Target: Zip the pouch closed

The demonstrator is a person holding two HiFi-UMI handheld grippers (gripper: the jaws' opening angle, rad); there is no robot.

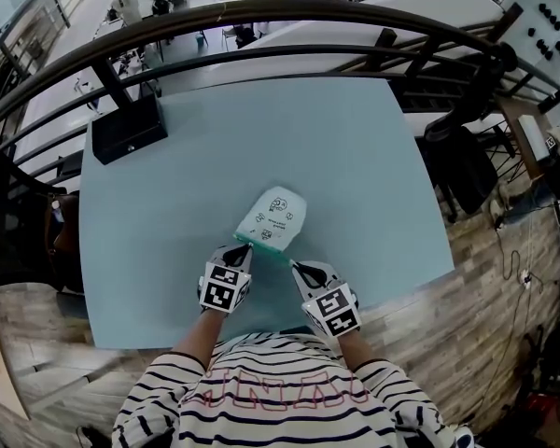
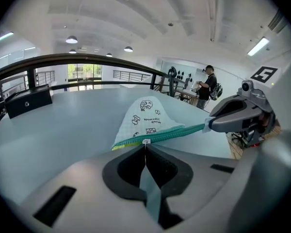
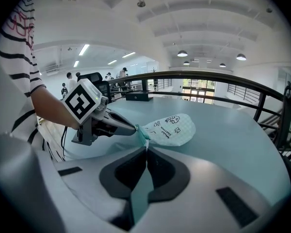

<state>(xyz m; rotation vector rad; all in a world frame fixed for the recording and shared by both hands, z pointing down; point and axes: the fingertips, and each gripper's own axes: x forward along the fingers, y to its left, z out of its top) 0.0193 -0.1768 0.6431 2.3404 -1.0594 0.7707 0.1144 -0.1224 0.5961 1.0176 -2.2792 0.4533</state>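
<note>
A small white pouch [image 1: 273,217] with cartoon prints and a teal zip edge lies on the pale teal table [image 1: 355,157], just ahead of both grippers. My left gripper [image 1: 244,247] is shut at the pouch's near left end. In the left gripper view its jaws [image 2: 145,144] pinch the small white zipper pull [image 2: 146,141] under the pouch [image 2: 146,114]. My right gripper [image 1: 296,265] is shut on the right end of the zip edge [image 2: 194,129]. The right gripper view shows its jaws [image 3: 146,147] closed on that teal end, with the pouch [image 3: 173,128] beyond and the left gripper [image 3: 103,120] at the other corner.
A black box [image 1: 128,127] sits at the table's far left corner. A dark railing [image 1: 261,12] runs behind the table. The table's near edge [image 1: 261,329] lies close to the person's striped shirt. A person [image 2: 209,85] stands far off beyond the table.
</note>
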